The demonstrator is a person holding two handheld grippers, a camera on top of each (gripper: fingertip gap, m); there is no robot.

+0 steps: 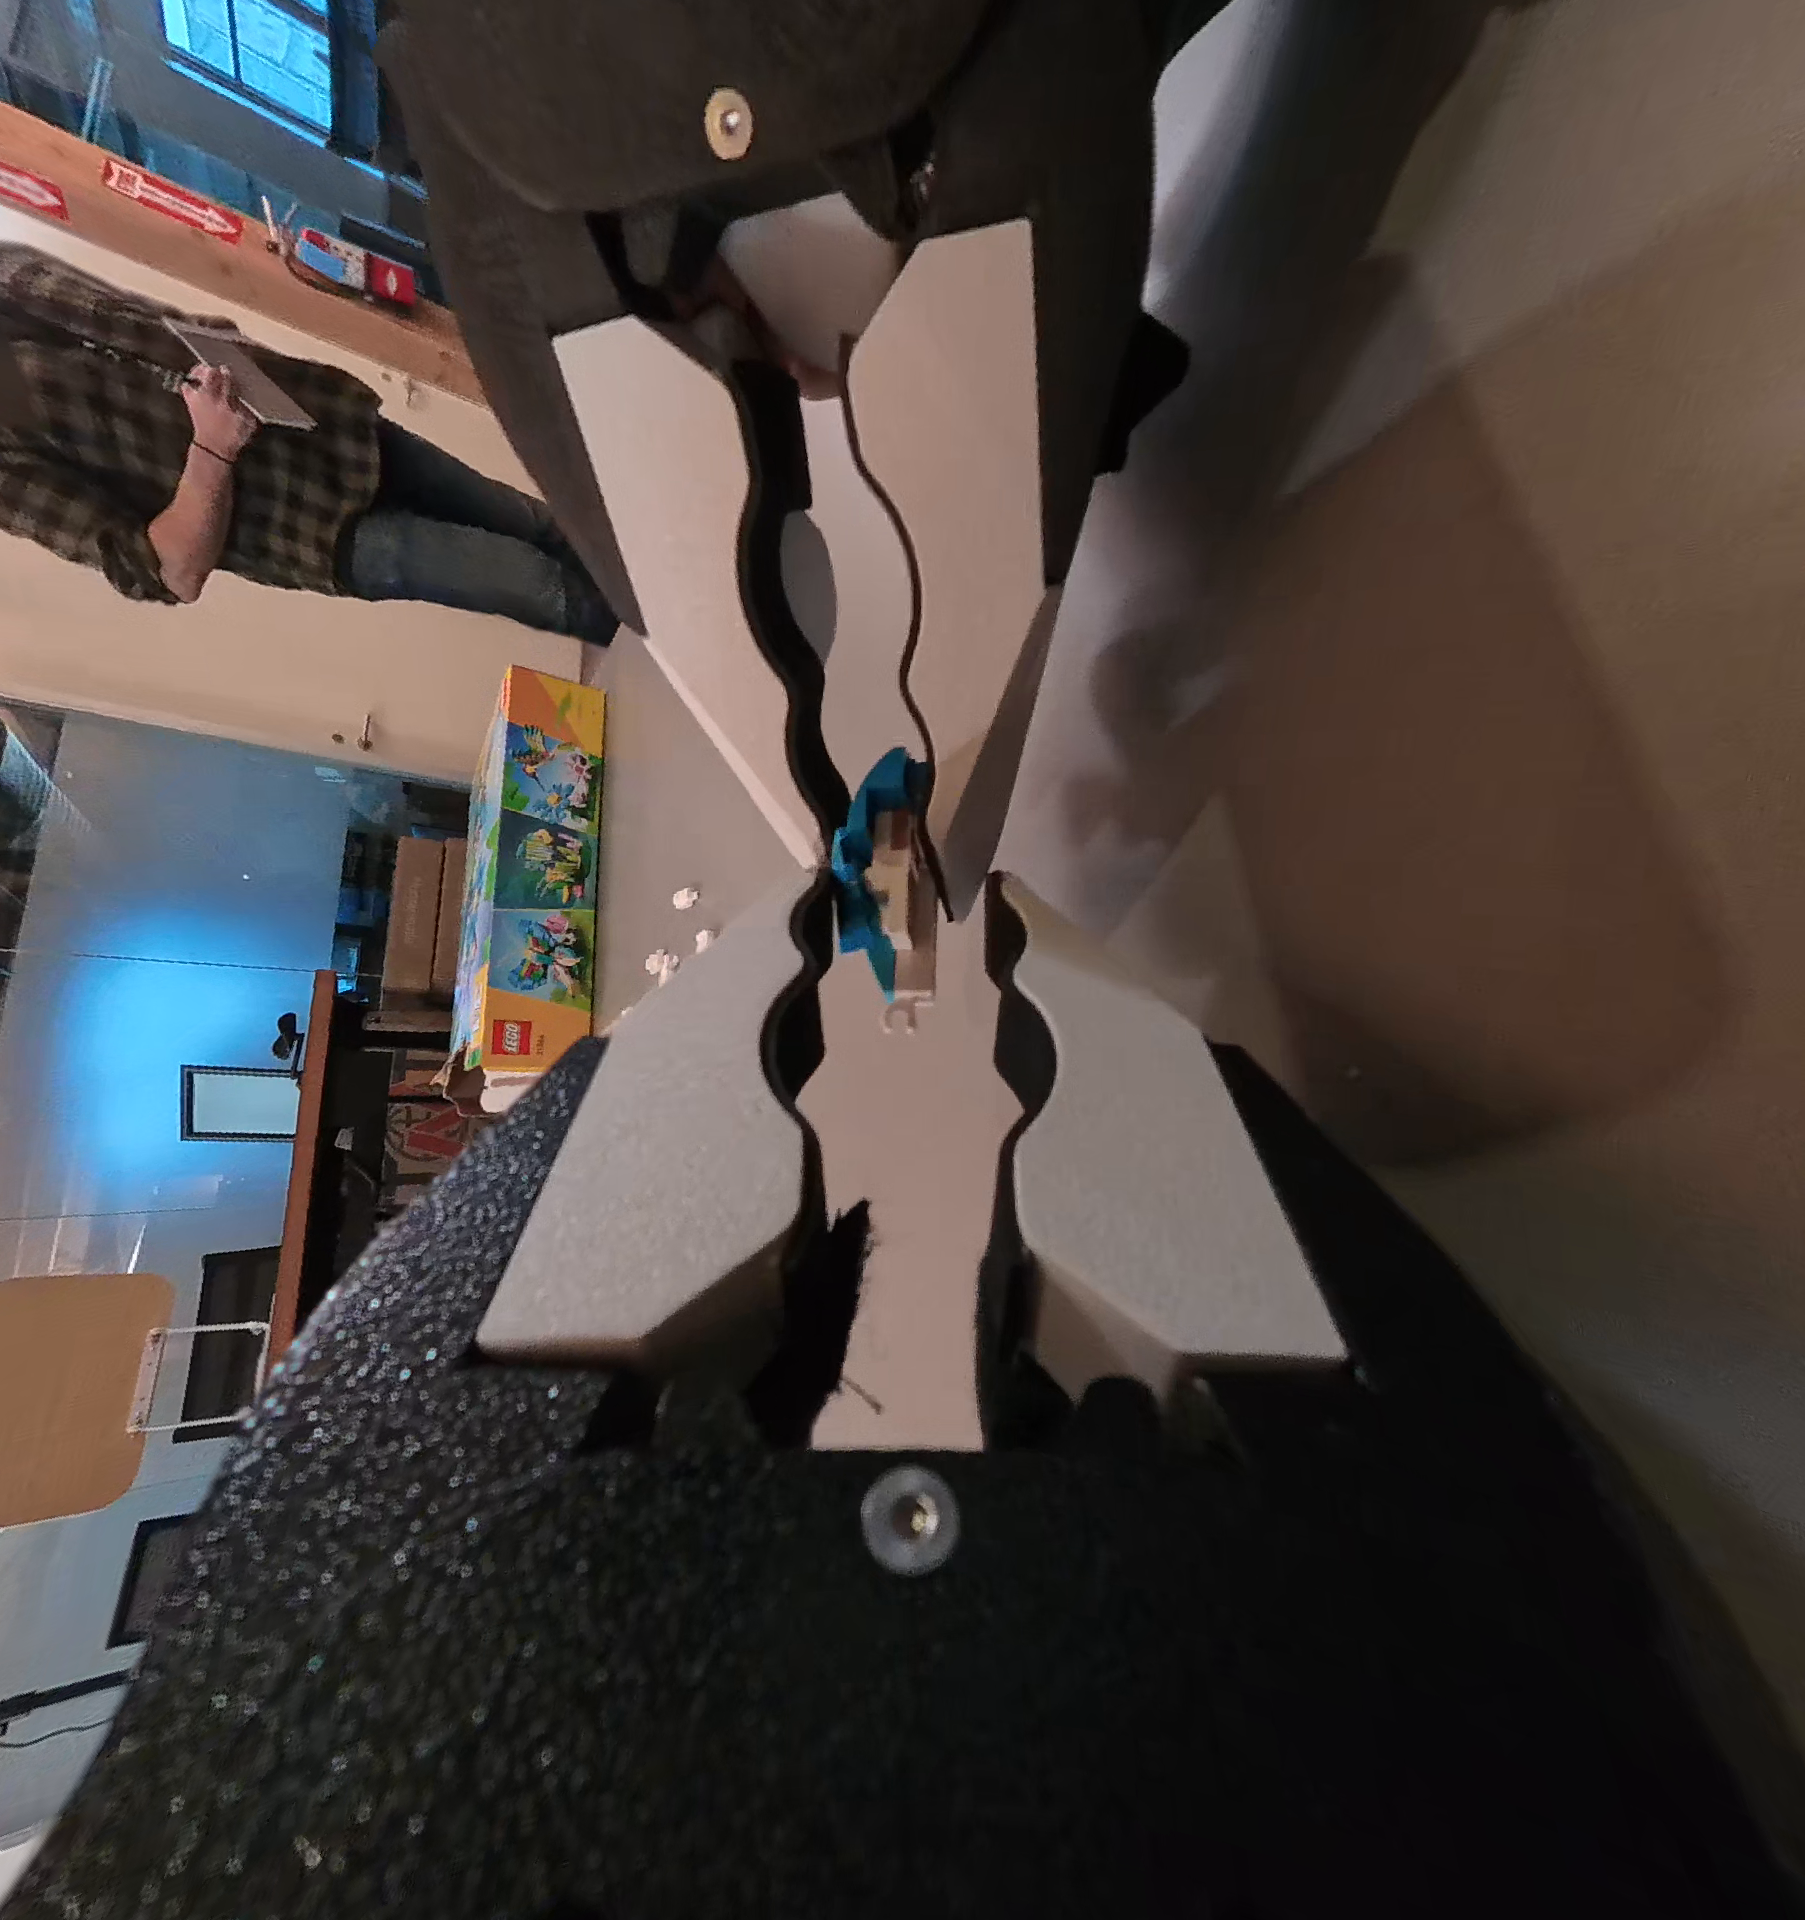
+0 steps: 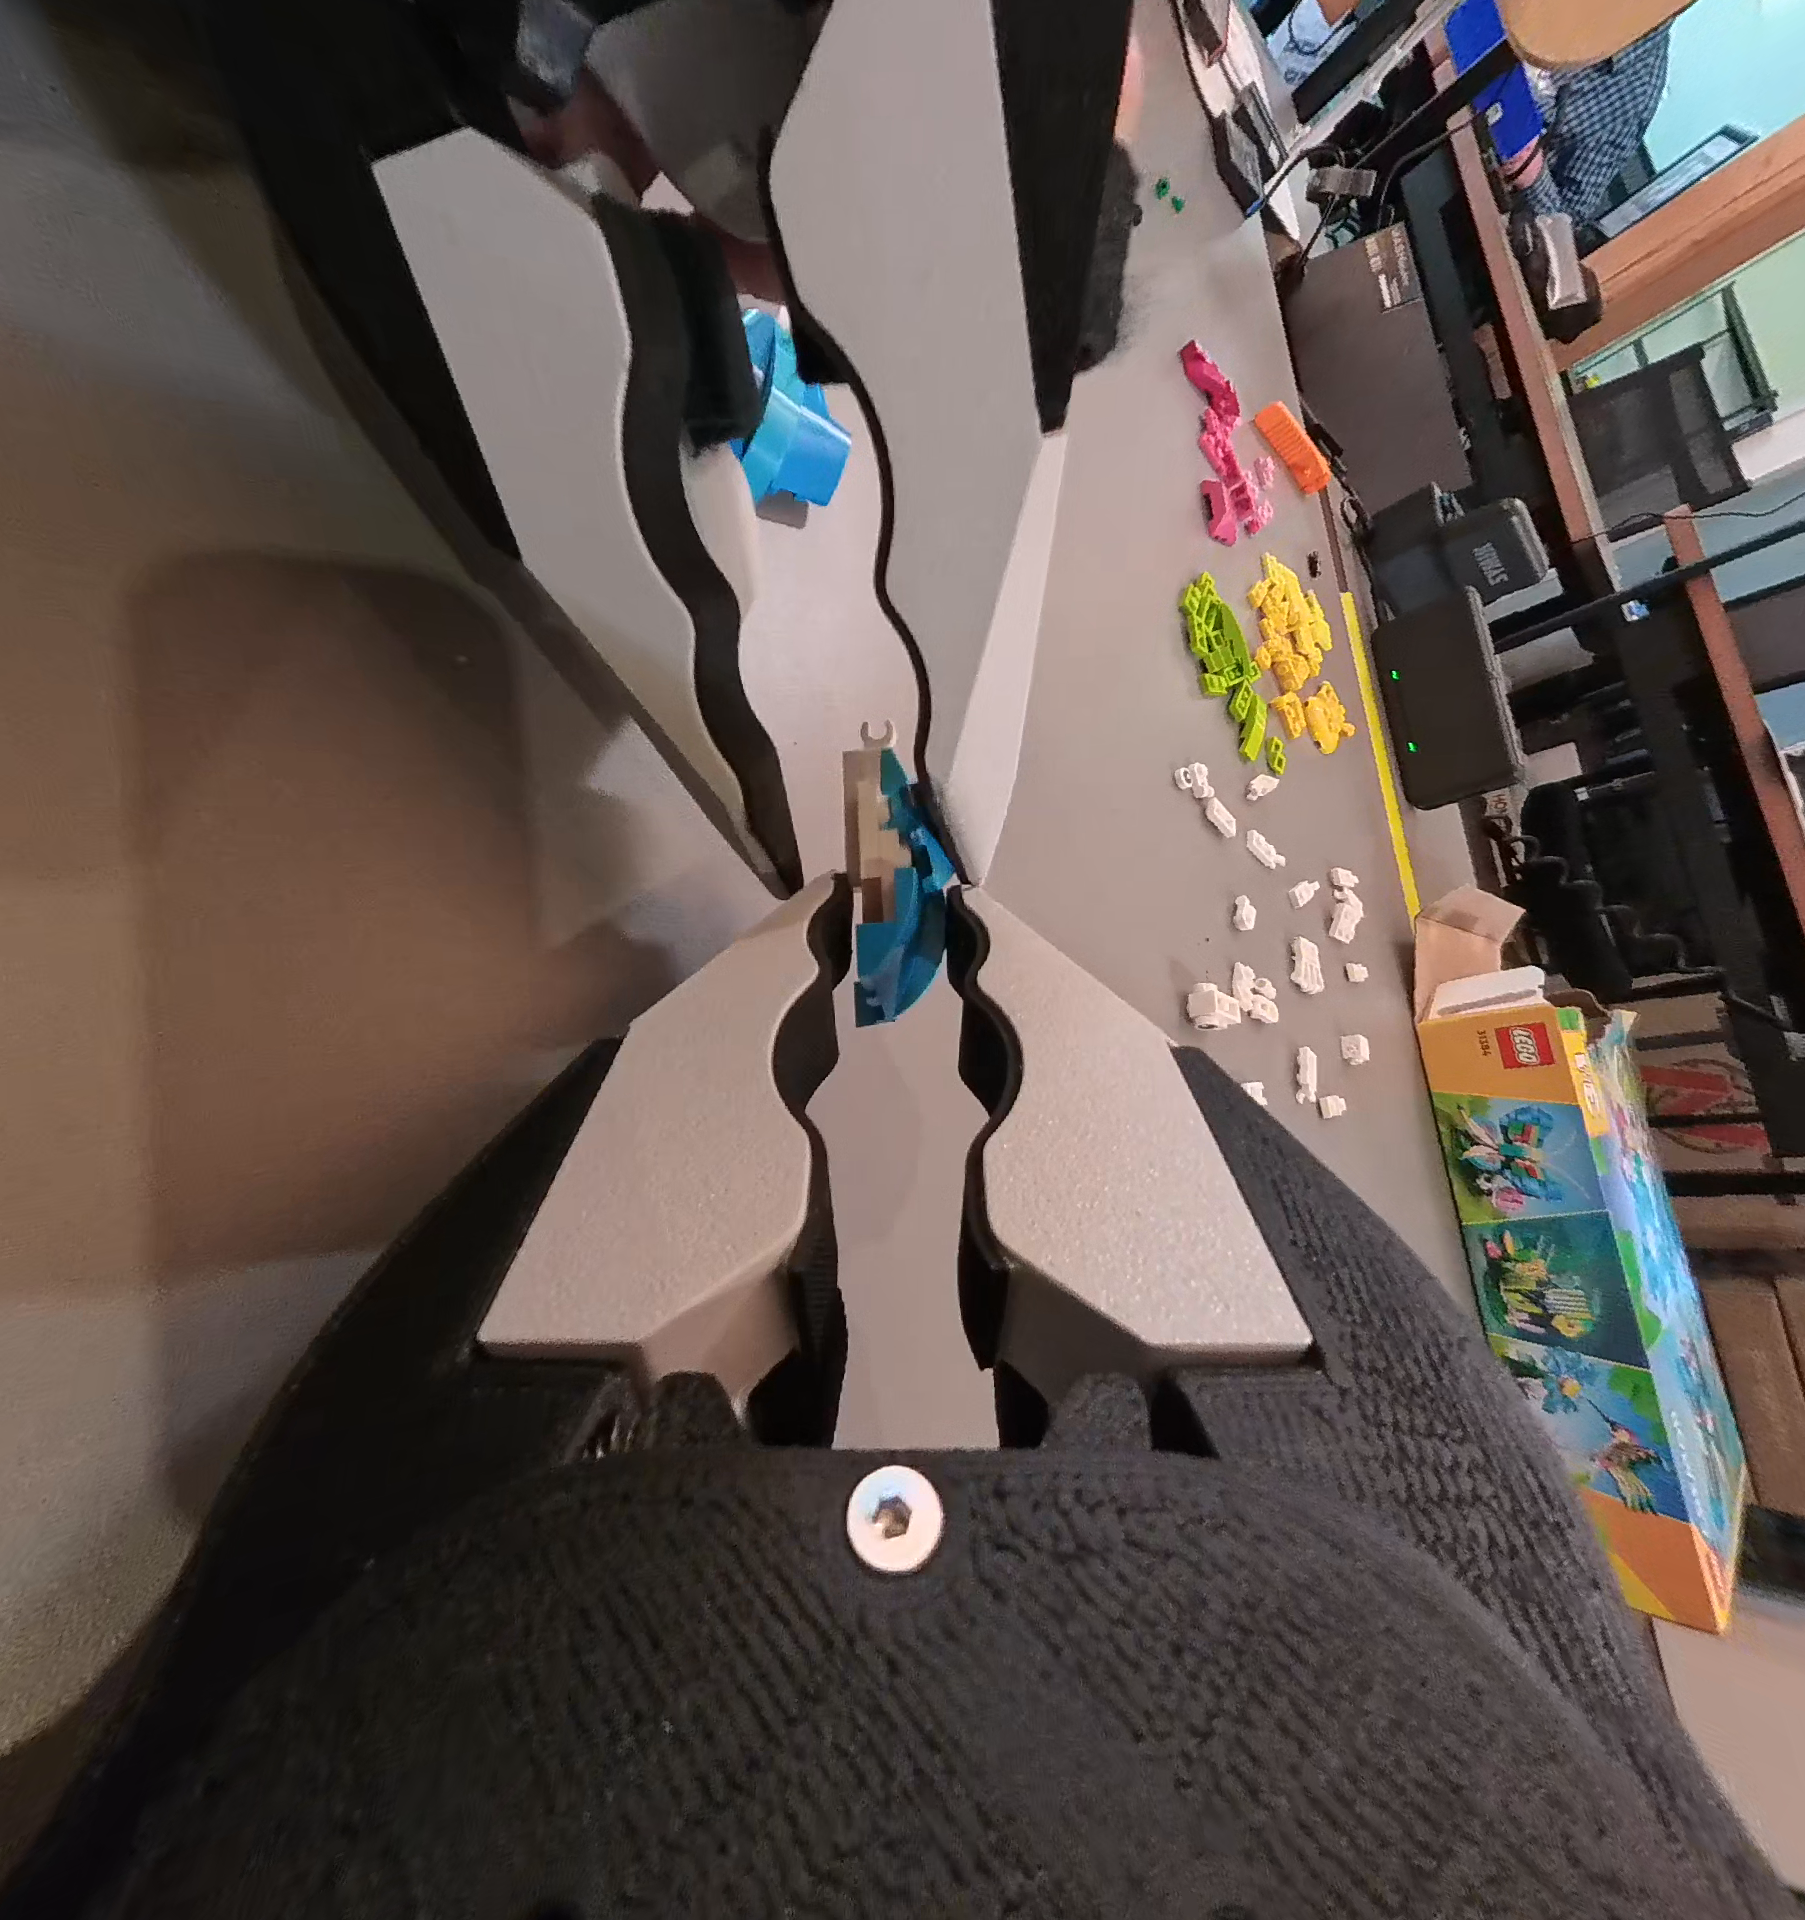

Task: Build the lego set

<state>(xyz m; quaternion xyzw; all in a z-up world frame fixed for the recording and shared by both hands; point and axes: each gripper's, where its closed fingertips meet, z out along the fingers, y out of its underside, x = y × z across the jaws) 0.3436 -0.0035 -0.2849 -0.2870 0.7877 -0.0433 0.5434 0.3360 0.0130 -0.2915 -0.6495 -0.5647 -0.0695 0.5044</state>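
Observation:
A small blue and white lego assembly (image 1: pixel 870 896) hangs in the air between my two grippers, which meet tip to tip. My right gripper (image 2: pixel 893 888) is shut on the assembly's curved blue part (image 2: pixel 903 940). A white clip sticks out at the far end. My left gripper (image 1: pixel 908 883) reaches in from the other side. Its jaws stand a little wider than the assembly, one tip against the blue part, with a gap at the other tip. The right gripper's fingers (image 1: pixel 971 499) fill the top of the left wrist view.
On the grey table (image 2: pixel 1095 665) lie sorted heaps of white (image 2: pixel 1282 935), yellow (image 2: pixel 1293 665), lime (image 2: pixel 1225 655) and pink bricks (image 2: pixel 1225 457), an orange tool (image 2: pixel 1293 447) and a blue part (image 2: pixel 799 442). The lego box (image 2: pixel 1584 1299) stands at the table edge. A person (image 1: pixel 150 447) stands behind.

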